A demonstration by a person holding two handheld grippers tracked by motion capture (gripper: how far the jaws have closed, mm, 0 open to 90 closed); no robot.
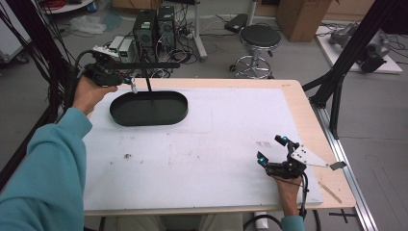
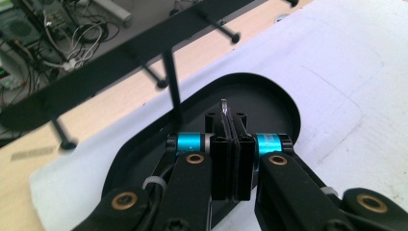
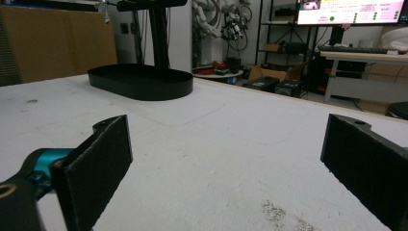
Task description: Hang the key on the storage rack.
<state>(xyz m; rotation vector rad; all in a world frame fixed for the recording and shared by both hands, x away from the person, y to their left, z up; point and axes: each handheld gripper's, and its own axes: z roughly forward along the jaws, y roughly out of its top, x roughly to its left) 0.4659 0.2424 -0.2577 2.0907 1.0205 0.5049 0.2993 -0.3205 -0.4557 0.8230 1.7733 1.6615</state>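
A black stand sits at the table's far left: an oval tray (image 1: 163, 111) (image 2: 269, 96) (image 3: 144, 84), an upright post (image 1: 148, 83) (image 2: 172, 82) (image 3: 159, 33) and a cross bar (image 1: 149, 65) (image 2: 120, 53) with pegs. My left gripper (image 1: 129, 82) (image 2: 233, 120) hovers over the tray's left end, below the bar, shut on a small thin silvery piece (image 1: 134, 88) (image 2: 224, 105) that sticks out past the jaws. What that piece is, I cannot tell. My right gripper (image 1: 272, 148) (image 3: 226, 159) rests low over the white mat at the front right, open, with nothing between its pads.
A white mat (image 1: 216, 134) covers the wooden table (image 1: 298, 96). A thin wooden stick (image 1: 330, 191) lies at the front right corner. Beyond the far edge stand a stool (image 1: 260, 36) and computer towers (image 1: 154, 26). A black frame leg (image 1: 337, 82) rises at the right.
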